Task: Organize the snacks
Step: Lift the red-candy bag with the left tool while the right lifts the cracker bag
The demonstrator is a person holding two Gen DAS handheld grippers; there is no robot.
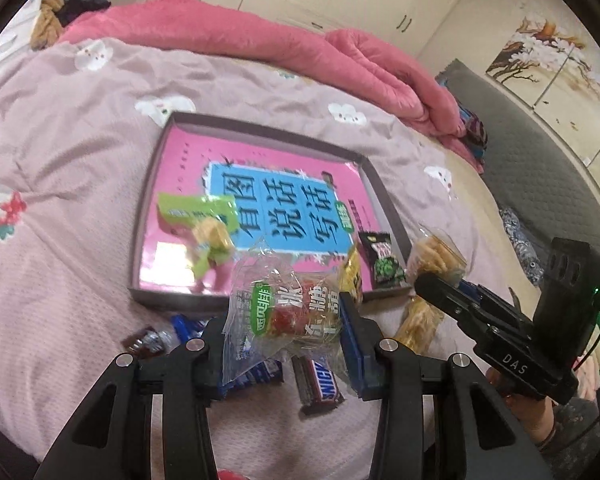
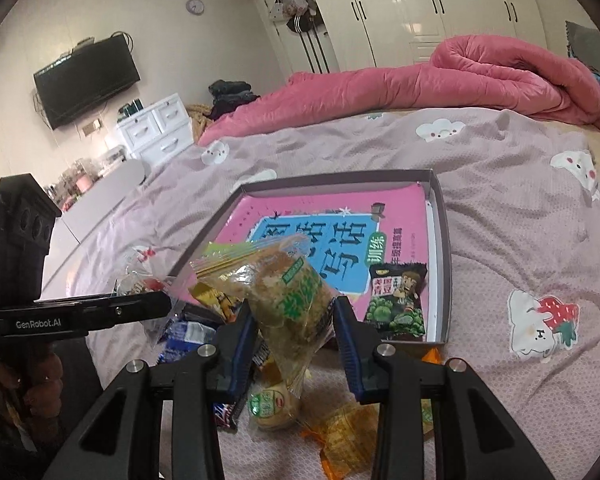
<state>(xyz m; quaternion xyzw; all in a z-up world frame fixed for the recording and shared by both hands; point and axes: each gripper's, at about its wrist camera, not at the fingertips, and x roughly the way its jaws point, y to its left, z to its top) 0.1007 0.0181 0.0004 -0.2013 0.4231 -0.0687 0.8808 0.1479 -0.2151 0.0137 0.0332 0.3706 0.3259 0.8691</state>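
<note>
**Two snack packs held above the pile, tray ahead**

Left wrist view: the left gripper (image 1: 288,320) clamps a clear hawthorn candy pack (image 1: 286,308) above the loose snacks, just short of the tray (image 1: 384,200). Its crinkly film could slip free. Its long axis runs across the jaws.

Right wrist view: the right gripper (image 2: 296,336) pinches a green-labelled cake pack (image 2: 296,300), tilted, long axis toward the tray; its narrow hold risks twisting.

Left tool (image 1: 282,344): angled downward, pads pressed on a clear snack packet (image 1: 284,312). Right tool (image 2: 296,344): angled downward, pads clamping a brownish snack packet (image 2: 288,296). Hand (image 1: 540,412) grips the right tool's handle.
</note>
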